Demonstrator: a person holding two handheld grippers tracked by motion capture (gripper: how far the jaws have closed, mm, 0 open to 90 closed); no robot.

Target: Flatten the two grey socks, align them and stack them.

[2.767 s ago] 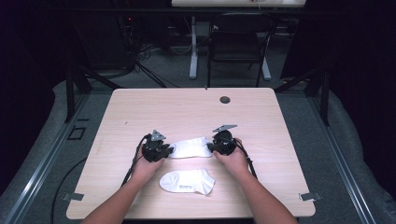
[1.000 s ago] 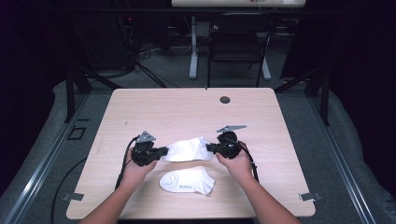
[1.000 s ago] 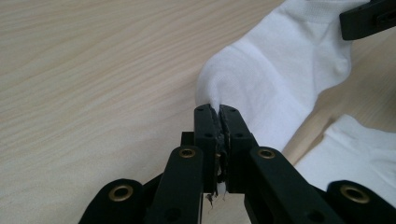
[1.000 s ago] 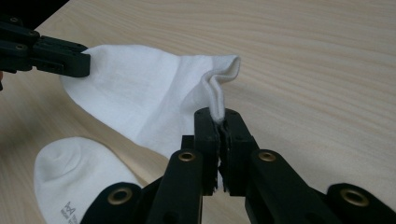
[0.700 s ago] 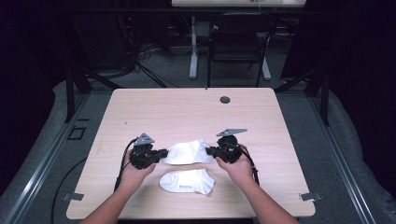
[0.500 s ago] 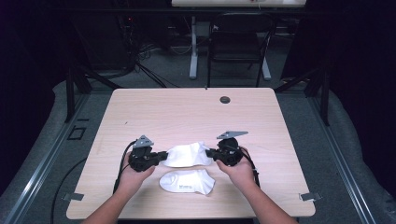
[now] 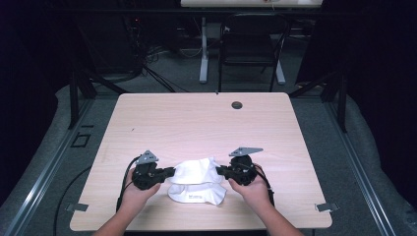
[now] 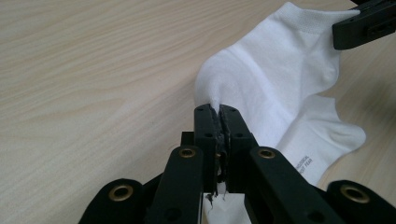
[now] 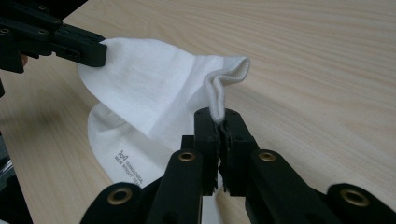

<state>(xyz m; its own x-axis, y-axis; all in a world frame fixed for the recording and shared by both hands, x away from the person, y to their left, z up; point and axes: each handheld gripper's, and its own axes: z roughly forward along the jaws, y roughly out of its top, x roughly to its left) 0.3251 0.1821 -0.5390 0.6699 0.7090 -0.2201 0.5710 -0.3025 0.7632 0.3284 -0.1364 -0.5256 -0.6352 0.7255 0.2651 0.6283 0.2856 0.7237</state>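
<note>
Near the tabletop's (image 7: 206, 123) front edge, my left gripper (image 7: 169, 171) and right gripper (image 7: 220, 170) pinch one sock (image 7: 196, 170) above the other sock (image 7: 196, 193), ready for lowering squarely on top.

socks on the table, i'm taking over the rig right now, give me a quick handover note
Left gripper: shut on one end of the upper sock.
Right gripper: shut on its other end.
The upper sock hangs between them, above the lower sock, which lies flat near the table's front edge.
Done: upper sock picked up and brought over the lower one.
Left: probably lay it down matched on the lower sock, then release.
</note>
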